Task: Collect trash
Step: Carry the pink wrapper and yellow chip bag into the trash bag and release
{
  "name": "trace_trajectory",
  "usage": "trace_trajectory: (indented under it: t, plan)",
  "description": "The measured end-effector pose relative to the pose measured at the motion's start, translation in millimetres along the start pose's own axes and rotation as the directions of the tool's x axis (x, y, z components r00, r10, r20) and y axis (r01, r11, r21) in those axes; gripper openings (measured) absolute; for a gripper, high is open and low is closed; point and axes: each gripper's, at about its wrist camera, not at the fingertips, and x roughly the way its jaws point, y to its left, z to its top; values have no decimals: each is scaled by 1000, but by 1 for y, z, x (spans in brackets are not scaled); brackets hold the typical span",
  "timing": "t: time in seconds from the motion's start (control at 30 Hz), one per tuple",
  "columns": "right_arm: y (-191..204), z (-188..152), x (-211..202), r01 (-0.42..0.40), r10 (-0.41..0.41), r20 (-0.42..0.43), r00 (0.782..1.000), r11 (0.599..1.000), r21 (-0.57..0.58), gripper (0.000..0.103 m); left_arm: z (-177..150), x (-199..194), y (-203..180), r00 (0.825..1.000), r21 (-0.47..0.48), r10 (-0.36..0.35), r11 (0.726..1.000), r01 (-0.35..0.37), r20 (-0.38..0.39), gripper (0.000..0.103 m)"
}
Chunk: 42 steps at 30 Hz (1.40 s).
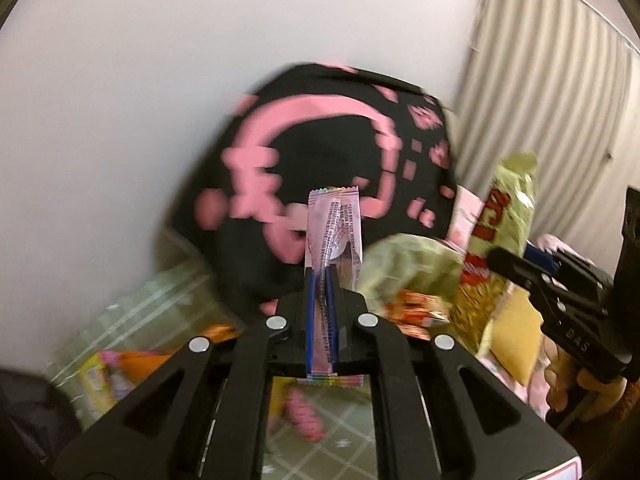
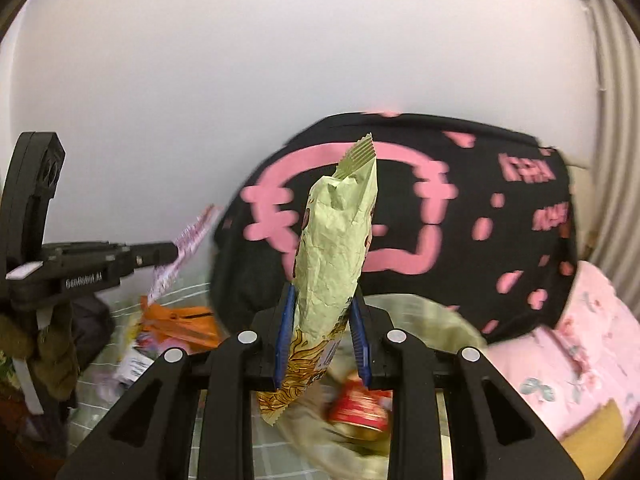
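Note:
My left gripper (image 1: 322, 280) is shut on a small clear and pink printed wrapper (image 1: 334, 232) that sticks up between the blue pads. My right gripper (image 2: 322, 300) is shut on a crumpled pale green snack bag (image 2: 336, 256) with a yellow noodle print at its lower end. Both are held above a large black bag with pink print (image 2: 420, 216), which also shows in the left wrist view (image 1: 320, 152). The right gripper (image 1: 496, 258) and its green bag (image 1: 504, 216) show at the right of the left wrist view. The left gripper (image 2: 172, 252) and its wrapper (image 2: 184, 248) show at the left of the right wrist view.
More trash lies on a pale green checked cloth (image 2: 176, 296): an orange packet (image 2: 180, 324), a red packet (image 2: 360, 408), a pink item (image 1: 304, 416). A pink floral cushion (image 2: 568, 352) is at the right. A white wall is behind, a ribbed curtain (image 1: 552, 80) to the right.

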Motion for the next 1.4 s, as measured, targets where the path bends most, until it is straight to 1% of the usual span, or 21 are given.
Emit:
trace_trajectory:
  t: [0.07,0.17,0.2,0.3,0.4,0.43,0.53,0.63,0.7,0.73,0.8,0.9,0.93,1.0,1.07,1.1,1.17,1.23,1.3,1.37,1.4]
  plan:
    - [-17,-3,-8,33,-33,0,999,999,18,26,-1,15,-19,999,21,-46,999,47,-15,5]
    - [-39,-10,-16,76,-76,-3,997,995,58,26,-2,32,-37,991,32,-122,992,124,-46,5]
    - [-46,-11,-18,89,-89,-5,996,993,71,26,-2,40,-42,987,33,-151,988,153,-59,6]
    - [-60,-12,-25,137,-137,-6,991,986,94,26,2,60,-50,975,23,-201,979,204,-93,6]
    - [-65,-13,-30,177,-177,-11,984,978,112,26,4,76,-57,960,21,-256,965,260,-118,6]
    - [-66,-14,-31,195,-194,-20,981,973,121,26,3,78,-59,958,28,-258,964,264,-127,6]
    - [-68,-19,-28,255,-249,-57,967,958,134,26,0,103,-68,949,61,-266,958,279,-168,6]
    - [-66,-25,-22,312,-303,-88,949,941,128,26,-9,127,-71,934,68,-290,948,310,-207,8]
    - [-65,-28,-19,327,-317,-96,944,935,133,26,-14,139,-70,920,51,-318,940,337,-232,16]
    - [-66,-30,-17,333,-321,-101,942,932,143,26,-16,142,-69,914,42,-327,937,346,-241,19]
    - [-68,-34,-14,321,-306,-113,945,933,163,26,-18,144,-67,907,29,-338,934,356,-249,30]
    - [-68,-38,-9,289,-278,-95,956,946,145,26,-19,131,-62,923,21,-323,942,334,-208,35]
    - [-69,-39,-6,279,-268,-95,959,950,141,26,-19,126,-59,913,7,-335,938,346,-232,36]
    - [-73,-41,0,240,-229,-88,969,958,157,26,-20,111,-49,931,-16,-303,952,306,-204,36]
    - [-75,-39,5,196,-186,-72,980,965,173,26,-26,90,-35,954,-55,-252,968,246,-160,37]
    - [-75,-39,10,169,-161,-60,985,971,170,26,-33,77,-27,967,-78,-213,976,204,-137,38]
    - [-73,-37,18,133,-128,-48,991,980,149,27,-46,60,-16,980,-98,-148,986,136,-130,38]
    - [-70,-38,28,84,-79,-38,996,988,132,27,-65,47,-5,985,-112,-78,992,61,-153,38]
    - [-68,-41,40,44,-39,-42,998,991,124,27,-83,36,4,983,-120,-12,993,-10,-183,38]
    - [-64,-45,58,18,-10,-76,997,994,108,27,-98,28,12,978,-133,38,989,-66,-203,38]
    - [-63,-49,70,8,3,-112,994,995,98,27,-107,24,17,974,-148,67,984,-100,-216,38]
